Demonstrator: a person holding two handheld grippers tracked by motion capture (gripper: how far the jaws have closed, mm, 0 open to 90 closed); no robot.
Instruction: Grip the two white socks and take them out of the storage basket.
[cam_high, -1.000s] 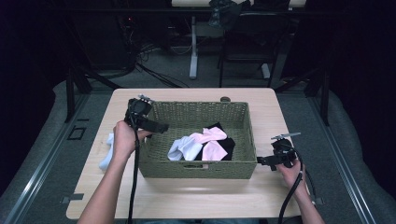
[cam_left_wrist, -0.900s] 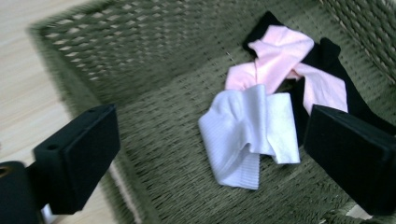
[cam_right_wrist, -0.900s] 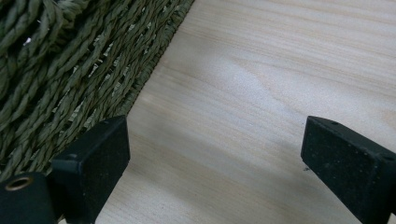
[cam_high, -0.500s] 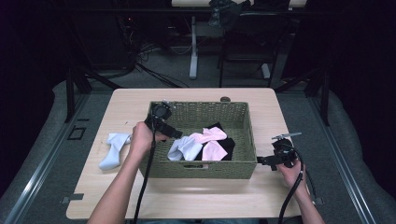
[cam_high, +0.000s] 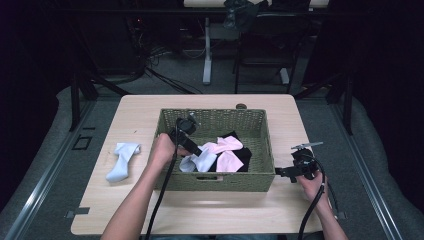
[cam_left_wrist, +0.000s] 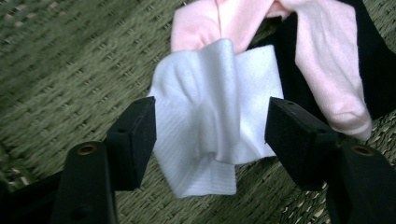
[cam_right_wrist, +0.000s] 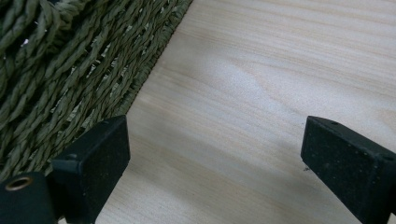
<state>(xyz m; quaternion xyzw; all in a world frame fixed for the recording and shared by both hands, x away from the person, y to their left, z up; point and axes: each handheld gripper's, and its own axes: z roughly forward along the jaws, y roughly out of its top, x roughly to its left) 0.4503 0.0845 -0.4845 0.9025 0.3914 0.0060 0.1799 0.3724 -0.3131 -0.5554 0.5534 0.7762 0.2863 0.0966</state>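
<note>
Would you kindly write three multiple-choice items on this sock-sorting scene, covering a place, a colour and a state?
1. Where does the light blue sock lie?
A. On the table left of the basket
B. Inside the basket
C. On the floor

2. What colour is the sock between the left gripper jaws?
A. Black
B. White
C. Green

3. How does the right gripper stand?
A. Shut on a sock
B. Shut on the basket rim
C. Open over bare table

Answers: 1 A, the high view shows it on the table beside the basket. 2 B, the white sock lies between the jaws, which have just been closing; the pads do not clearly press it yet. 3 C, its jaws stand wide apart with bare wood between them.
</note>
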